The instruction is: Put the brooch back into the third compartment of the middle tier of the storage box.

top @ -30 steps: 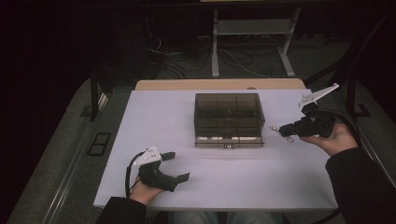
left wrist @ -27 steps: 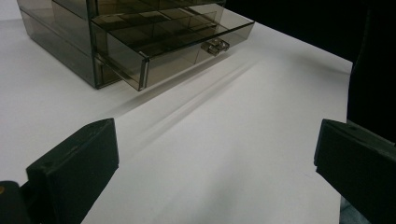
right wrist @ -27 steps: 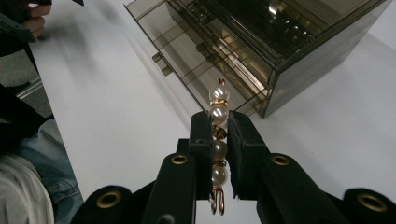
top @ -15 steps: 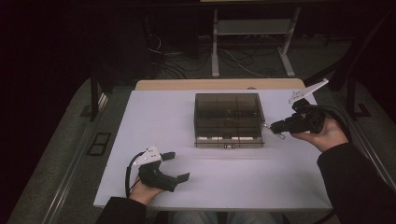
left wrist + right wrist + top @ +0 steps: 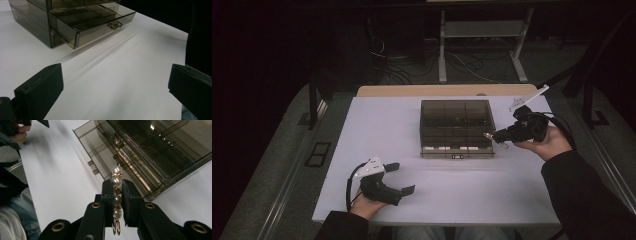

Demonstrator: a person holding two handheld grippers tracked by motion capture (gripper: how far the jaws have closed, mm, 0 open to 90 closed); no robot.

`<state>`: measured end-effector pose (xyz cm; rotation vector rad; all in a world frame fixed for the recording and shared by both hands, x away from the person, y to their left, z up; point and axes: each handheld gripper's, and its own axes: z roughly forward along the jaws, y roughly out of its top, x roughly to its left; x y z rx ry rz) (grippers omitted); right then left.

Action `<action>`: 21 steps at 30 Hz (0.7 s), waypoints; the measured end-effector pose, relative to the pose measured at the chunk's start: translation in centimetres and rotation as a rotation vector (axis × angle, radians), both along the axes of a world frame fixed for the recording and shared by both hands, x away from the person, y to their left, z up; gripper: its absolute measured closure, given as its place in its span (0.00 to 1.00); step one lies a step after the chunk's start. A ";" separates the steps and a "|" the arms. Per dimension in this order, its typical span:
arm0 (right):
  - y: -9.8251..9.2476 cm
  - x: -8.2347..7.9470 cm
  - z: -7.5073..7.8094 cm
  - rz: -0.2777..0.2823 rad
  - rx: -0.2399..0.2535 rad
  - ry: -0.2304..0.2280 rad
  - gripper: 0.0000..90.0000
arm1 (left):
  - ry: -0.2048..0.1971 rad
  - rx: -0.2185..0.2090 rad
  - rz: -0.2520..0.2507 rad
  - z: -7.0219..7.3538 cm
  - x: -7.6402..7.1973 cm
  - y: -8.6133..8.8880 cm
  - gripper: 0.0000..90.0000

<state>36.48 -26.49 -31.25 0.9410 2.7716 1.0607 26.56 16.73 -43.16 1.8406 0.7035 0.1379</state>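
Note:
A smoky see-through drawer box (image 5: 457, 125) stands mid-table, one drawer (image 5: 92, 23) pulled out a little at the front. My right gripper (image 5: 497, 136) hovers at the box's right front corner, shut on a short string of pearls with gold links (image 5: 116, 192). The top pearls stick out past the pads, close to the drawer box (image 5: 150, 152). My left gripper (image 5: 403, 177) rests near the table's front left, open, nothing between its jaws (image 5: 115, 85).
The white tabletop (image 5: 387, 125) stretches between the box and the left gripper. A wooden strip (image 5: 442, 90) edges the far side. Cables and a metal stand (image 5: 477, 30) lie on the dark floor behind. The person's lap is under the near edge.
The right hand has carried the pearl string leftward, closer to the box's right front corner. The left gripper has stayed where it was.

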 end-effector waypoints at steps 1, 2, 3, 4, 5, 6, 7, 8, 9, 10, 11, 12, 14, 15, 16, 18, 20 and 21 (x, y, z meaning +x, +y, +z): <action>0.1 0.1 -0.1 -0.003 -0.001 -0.003 0.89 | 0.001 0.000 0.000 0.0 0.0 0.0 0.00; 0.2 0.1 -0.2 0.000 0.001 -0.001 0.89 | 0.002 -0.001 0.000 0.0 0.0 0.0 0.00; 0.3 0.2 -0.3 0.000 0.002 -0.002 0.89 | 0.001 0.000 -0.001 0.0 0.0 0.0 0.00; 0.3 0.3 -0.4 -0.001 0.000 0.000 0.89 | 0.001 0.000 -0.001 0.0 0.0 0.0 0.00; 0.4 0.4 -0.5 0.001 -0.001 0.002 0.89 | 0.001 0.000 -0.001 0.0 0.0 0.0 0.00; 0.5 0.5 -0.7 0.002 0.000 0.003 0.89 | 0.001 -0.001 -0.001 0.0 0.0 0.0 0.00; 0.6 0.5 -0.8 0.001 -0.003 0.002 0.89 | 0.001 0.000 -0.001 0.0 0.0 0.0 0.00; 0.6 0.6 -0.9 0.002 -0.004 0.001 0.89 | 0.001 0.000 -0.002 0.0 0.0 0.0 0.00; 0.7 0.7 -1.0 0.003 -0.003 0.000 0.89 | 0.002 -0.001 -0.002 0.0 0.0 0.0 0.00; 0.7 0.7 -1.0 0.002 -0.003 0.000 0.89 | 0.002 0.000 -0.003 0.0 0.0 0.0 0.00; 0.8 0.8 -1.1 0.003 -0.003 0.001 0.89 | 0.001 0.000 -0.002 0.0 0.0 0.0 0.00; 0.8 0.9 -1.2 0.004 -0.003 0.003 0.89 | 0.000 -0.001 -0.002 0.0 0.0 0.0 0.00; 0.8 1.0 -1.4 0.003 -0.004 0.003 0.89 | 0.000 0.000 -0.002 0.0 0.0 0.0 0.00; 0.9 1.1 -1.5 0.004 -0.003 0.004 0.89 | 0.000 -0.001 -0.002 0.0 0.0 0.0 0.00; 0.9 1.1 -1.6 0.002 -0.004 0.003 0.89 | 0.000 0.000 -0.003 0.0 0.0 0.0 0.00; 0.9 1.2 -1.7 0.001 -0.002 0.008 0.89 | 0.000 -0.001 -0.003 0.0 0.0 0.0 0.00; 1.0 1.3 -2.0 0.005 -0.004 0.009 0.89 | 0.000 -0.001 -0.004 0.0 0.0 0.0 0.00; 1.0 1.4 -2.1 0.003 -0.006 0.009 0.89 | 0.000 -0.001 -0.004 0.0 0.0 0.0 0.00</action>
